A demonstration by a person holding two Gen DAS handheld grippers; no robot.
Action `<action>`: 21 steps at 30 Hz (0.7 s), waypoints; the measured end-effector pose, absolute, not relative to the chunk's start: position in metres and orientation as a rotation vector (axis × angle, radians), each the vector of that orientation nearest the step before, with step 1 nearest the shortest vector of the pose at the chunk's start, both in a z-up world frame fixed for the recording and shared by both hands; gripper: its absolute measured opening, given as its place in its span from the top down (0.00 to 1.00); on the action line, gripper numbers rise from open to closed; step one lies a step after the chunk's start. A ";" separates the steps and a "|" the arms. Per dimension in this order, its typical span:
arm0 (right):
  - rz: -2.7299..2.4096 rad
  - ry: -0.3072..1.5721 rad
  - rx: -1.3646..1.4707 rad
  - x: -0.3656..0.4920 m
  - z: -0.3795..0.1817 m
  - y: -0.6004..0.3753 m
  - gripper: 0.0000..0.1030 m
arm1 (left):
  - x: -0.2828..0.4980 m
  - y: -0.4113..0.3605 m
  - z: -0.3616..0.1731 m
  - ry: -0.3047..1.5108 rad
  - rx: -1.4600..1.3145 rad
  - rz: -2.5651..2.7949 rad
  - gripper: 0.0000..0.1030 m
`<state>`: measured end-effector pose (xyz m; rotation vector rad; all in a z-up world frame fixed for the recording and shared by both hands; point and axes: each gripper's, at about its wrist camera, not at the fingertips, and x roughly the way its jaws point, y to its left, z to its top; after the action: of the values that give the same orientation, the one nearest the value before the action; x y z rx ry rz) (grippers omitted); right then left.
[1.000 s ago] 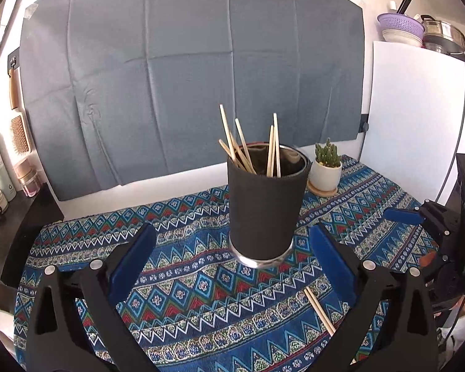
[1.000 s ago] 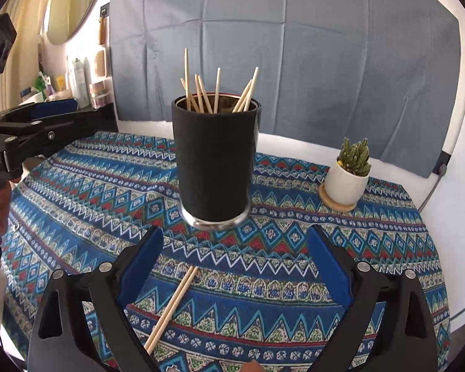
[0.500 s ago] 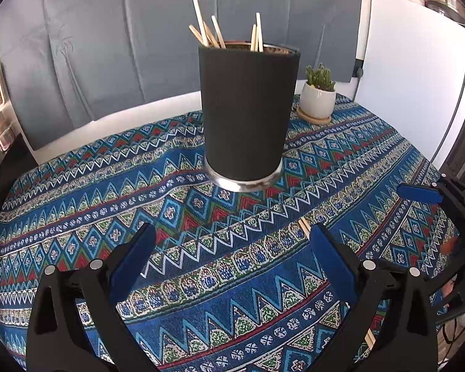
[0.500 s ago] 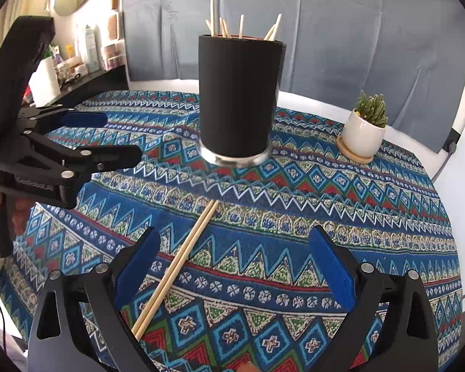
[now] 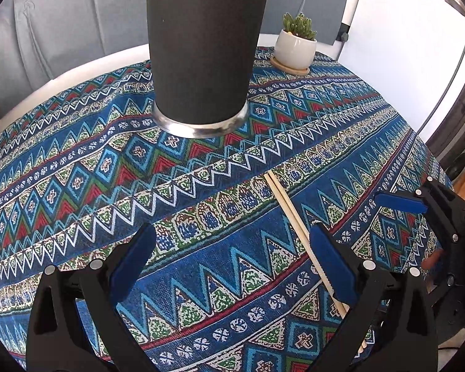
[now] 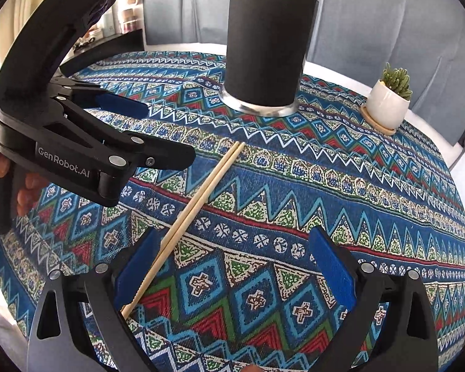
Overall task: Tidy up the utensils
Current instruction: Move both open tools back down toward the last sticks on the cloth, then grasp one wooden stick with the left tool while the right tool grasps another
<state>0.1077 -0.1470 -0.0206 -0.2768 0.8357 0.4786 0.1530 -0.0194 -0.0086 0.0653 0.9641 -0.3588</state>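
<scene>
Chopstick pair [image 6: 198, 198] on cloth, both grippers empty (fingers apart)

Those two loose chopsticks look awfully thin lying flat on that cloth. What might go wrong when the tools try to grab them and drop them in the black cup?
The chopsticks lie flat on the tablecloth, so the right tool may pinch fabric or lift only one stick. The left tool hovers close by, and the two could bump. The cup already holds sticks, so new ones might catch on them or nudge the cup.
</scene>
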 end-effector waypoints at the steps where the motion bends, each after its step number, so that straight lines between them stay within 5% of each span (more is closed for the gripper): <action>1: 0.482 0.842 -0.271 0.109 -0.022 -0.148 0.10 | 0.153 -0.021 -0.010 0.973 0.063 -0.365 0.06; 21: 0.448 0.841 -0.287 0.109 -0.021 -0.151 0.08 | 0.150 -0.043 -0.029 0.913 0.178 -0.408 0.05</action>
<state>0.1092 -0.1514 -0.0209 -0.2874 0.8407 0.4478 0.1500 -0.0428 -0.0285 0.1780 0.9133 -0.4081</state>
